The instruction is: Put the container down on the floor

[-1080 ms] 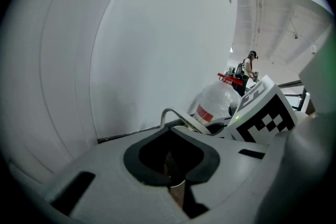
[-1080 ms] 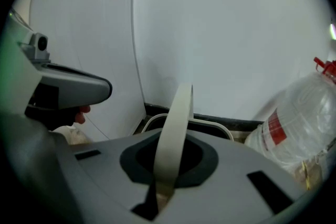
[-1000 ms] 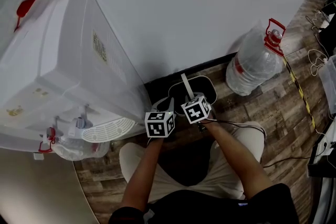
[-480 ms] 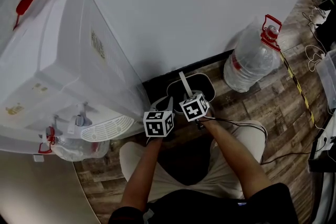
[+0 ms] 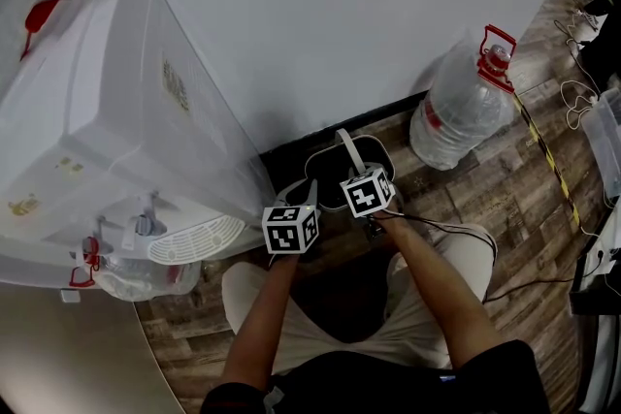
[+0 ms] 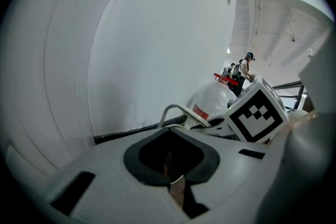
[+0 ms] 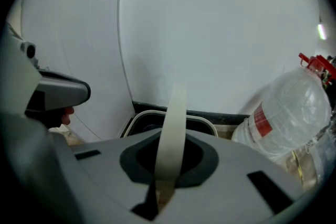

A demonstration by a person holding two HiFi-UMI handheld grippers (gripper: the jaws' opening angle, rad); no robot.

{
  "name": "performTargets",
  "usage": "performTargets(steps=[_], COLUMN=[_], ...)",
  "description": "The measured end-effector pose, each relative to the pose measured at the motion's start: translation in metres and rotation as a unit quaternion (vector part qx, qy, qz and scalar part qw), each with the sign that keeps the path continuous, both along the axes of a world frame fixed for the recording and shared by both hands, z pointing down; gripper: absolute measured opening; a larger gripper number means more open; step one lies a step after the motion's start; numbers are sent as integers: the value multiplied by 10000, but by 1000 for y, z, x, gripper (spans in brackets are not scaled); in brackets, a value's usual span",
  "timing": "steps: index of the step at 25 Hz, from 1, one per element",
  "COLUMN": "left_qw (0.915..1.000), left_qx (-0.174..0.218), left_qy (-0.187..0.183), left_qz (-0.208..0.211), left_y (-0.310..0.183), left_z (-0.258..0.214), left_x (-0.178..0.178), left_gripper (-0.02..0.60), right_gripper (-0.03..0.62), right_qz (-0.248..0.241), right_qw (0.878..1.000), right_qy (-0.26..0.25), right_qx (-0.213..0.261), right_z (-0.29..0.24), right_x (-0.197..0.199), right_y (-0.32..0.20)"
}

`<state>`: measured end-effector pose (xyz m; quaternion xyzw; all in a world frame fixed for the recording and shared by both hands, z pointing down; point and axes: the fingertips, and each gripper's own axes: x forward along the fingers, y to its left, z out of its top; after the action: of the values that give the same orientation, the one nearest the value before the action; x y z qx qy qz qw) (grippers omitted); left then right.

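By the left wall stands the white water dispenser, and the person is crouched just beside it with both grippers low over the wooden floor. The left gripper has its jaws pressed nearly together, and I see nothing pinched in them; the pale handle rises ahead of it, not inside it, so this gripper seems to play no part in the carrying. Next comes the container, a dark bucket with a pale rim, placed against the black baseboard between the dispenser and the big water bottle. The right gripper is closed on the handle strap, which stands upright between its jaws. From these views the container looks very low, at the floor or just above it, but I cannot tell if its bottom already touches. In my judgement the lowering is almost finished, and what is left is to settle it, open the right jaws and let the handle go. Compared with one second ago, very little is different: the whole head view has shifted a little, which looks more like the head moving, and the container keeps nearly the same place between dispenser and bottle, with the same grip on the handle.
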<state>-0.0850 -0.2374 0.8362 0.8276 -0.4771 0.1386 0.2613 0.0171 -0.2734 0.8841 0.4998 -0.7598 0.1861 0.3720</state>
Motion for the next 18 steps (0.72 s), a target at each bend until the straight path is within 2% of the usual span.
performTargets(steps=[12, 18], left_qw=[10000, 9999], left_qx=[46, 32], left_qy=[31, 2], left_qz=[58, 148], left_y=[-3, -7], left_z=[3, 7], left_x=[12, 22], left_gripper=[17, 17], right_gripper=[31, 31], right_qz=[557, 768], right_qw=[9983, 9969], right_qy=[173, 90], right_qx=[-13, -120], right_z=[1, 7], right_x=[47, 71], right_y=[-18, -24])
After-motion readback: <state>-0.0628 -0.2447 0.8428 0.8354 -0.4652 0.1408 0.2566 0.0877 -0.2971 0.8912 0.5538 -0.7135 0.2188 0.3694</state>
